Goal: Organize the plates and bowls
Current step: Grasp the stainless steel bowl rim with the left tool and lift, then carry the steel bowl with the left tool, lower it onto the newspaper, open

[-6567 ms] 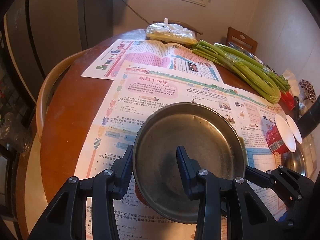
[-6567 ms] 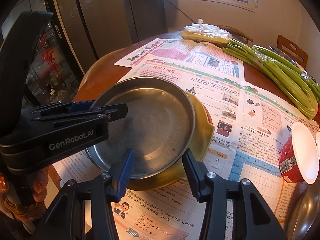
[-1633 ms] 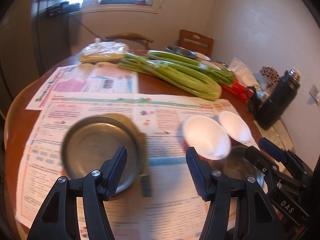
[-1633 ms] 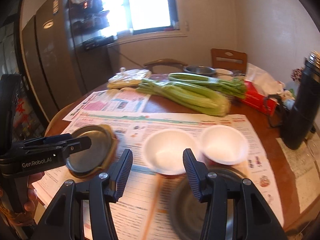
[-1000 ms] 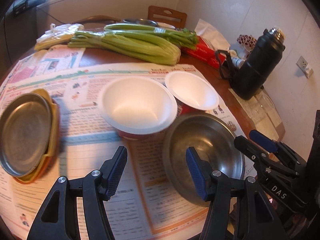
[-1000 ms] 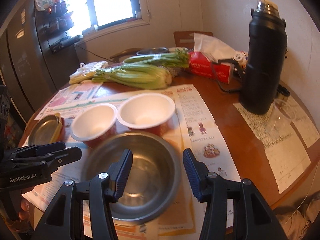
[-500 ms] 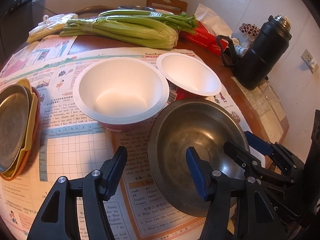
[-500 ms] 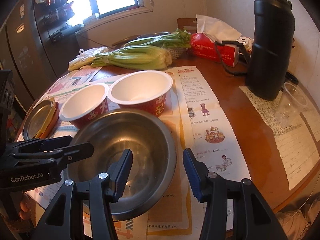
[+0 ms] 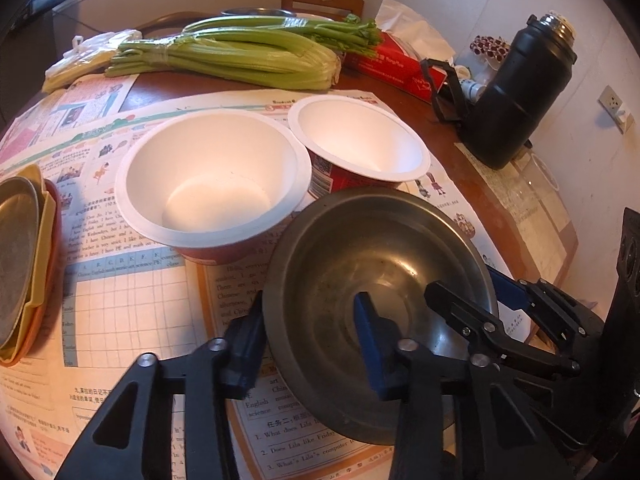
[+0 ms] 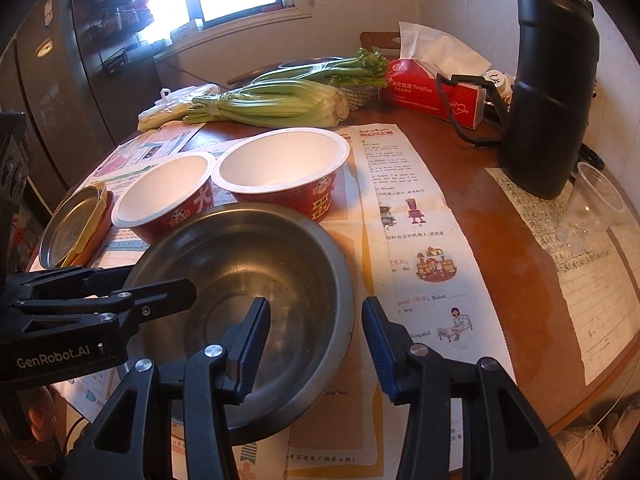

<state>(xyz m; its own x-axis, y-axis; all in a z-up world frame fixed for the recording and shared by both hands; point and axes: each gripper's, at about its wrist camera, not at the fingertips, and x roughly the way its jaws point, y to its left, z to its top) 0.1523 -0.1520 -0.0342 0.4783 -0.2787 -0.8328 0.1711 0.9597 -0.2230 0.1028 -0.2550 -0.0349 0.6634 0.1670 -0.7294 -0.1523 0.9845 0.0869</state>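
Bowl: the steel bowl [image 9: 376, 300] sat on the newspaper [image 9: 132, 304], nearest me.
Left gripper [image 9: 308, 340]: I had it apart, straddling the near-left rim.
Right gripper [image 10: 316, 344]: apart, straddling the right rim.
Nearer: both equally.

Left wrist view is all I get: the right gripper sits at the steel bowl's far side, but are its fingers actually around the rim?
Observer: Yes. The right wrist view shows the right gripper straddling the steel bowl at its rim, one finger inside and one outside, jaws wide open.
Operator: Is anything crowding the outside finger?
Observer: No, only flat newspaper lies beside it.
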